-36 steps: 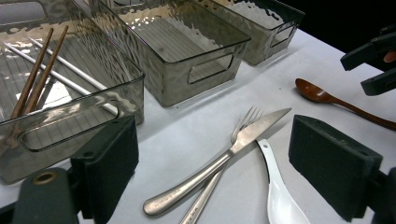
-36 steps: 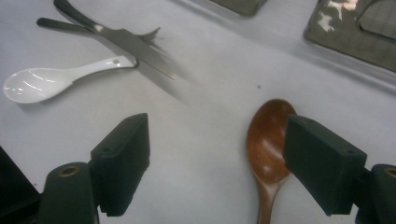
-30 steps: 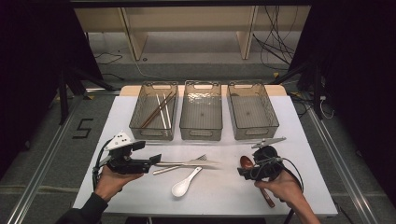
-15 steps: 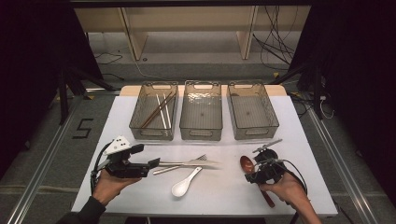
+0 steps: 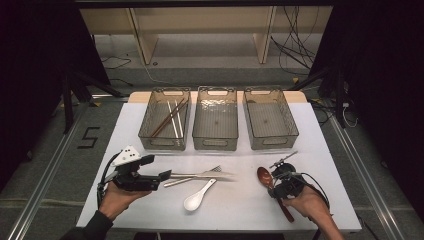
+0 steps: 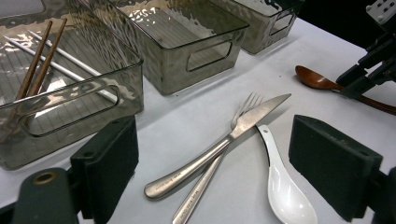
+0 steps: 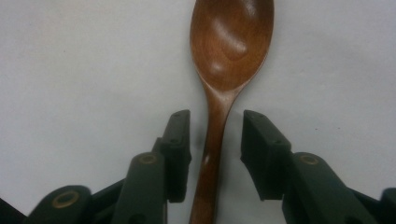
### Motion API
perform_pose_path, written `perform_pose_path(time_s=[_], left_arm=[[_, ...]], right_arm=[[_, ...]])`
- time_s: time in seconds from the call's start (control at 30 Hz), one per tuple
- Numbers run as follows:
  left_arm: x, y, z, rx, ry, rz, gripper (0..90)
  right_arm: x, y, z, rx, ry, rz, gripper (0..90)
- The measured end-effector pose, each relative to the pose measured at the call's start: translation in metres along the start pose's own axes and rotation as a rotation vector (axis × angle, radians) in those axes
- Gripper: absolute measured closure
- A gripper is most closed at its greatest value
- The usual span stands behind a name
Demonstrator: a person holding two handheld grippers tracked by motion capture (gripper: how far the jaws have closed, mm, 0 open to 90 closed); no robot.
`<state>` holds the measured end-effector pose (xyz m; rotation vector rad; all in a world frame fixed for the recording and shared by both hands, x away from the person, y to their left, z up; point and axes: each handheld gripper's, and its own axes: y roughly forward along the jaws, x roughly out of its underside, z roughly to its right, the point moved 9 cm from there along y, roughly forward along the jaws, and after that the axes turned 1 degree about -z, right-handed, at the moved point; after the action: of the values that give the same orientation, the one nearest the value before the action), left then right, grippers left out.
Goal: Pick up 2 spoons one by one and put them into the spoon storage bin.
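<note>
A brown wooden spoon (image 5: 263, 175) (image 7: 231, 42) lies on the white table at the right front, bowl pointing away from me. My right gripper (image 5: 278, 188) (image 7: 215, 140) straddles its handle; the jaws have just been closing, and a thin gap still shows on each side of the handle. My left gripper (image 5: 157, 168) (image 6: 215, 140) stands open at the left front, nothing between its pads, aimed at a steel knife (image 6: 224, 140), a fork (image 6: 243, 105) and a white ceramic spoon (image 5: 195, 200) (image 6: 285, 191). In the left gripper view the wooden spoon (image 6: 315, 79) shows at the far right.
Three smoky clear bins stand in a row behind the cutlery: the left bin (image 5: 162, 145) holds chopsticks (image 5: 170, 117), the middle bin (image 5: 215, 145) and the right bin (image 5: 272, 142) look bare. A small metal part (image 5: 283, 160) lies beyond the right gripper. The table's front edge (image 5: 240, 227) is close to both hands.
The right gripper's jaws have narrowed from wide apart to close around the wooden spoon's handle. The left gripper and the cutlery have stayed where they were.
</note>
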<state>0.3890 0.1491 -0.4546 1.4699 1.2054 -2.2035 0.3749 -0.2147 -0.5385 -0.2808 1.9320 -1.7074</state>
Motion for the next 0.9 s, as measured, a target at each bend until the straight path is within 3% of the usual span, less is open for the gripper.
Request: perform_pose_path(time_s=[0.47, 0.63, 0.9], left_arm=[[0.001, 0.001, 0.001, 0.000, 0.009, -0.004, 15.5], [0.001, 0.001, 0.000, -0.001, 0.011, -0.004, 15.6], [-0.001, -0.001, -0.001, -0.003, 0.007, 0.013, 15.6]], right_arm=[[0.001, 0.004, 0.001, 0.060, -0.049, -0.023, 81.2], [0.001, 0.003, 0.000, 0.075, -0.075, -0.027, 82.3], [-0.008, -0.008, 0.001, 0.067, -0.089, 0.052, 82.6]])
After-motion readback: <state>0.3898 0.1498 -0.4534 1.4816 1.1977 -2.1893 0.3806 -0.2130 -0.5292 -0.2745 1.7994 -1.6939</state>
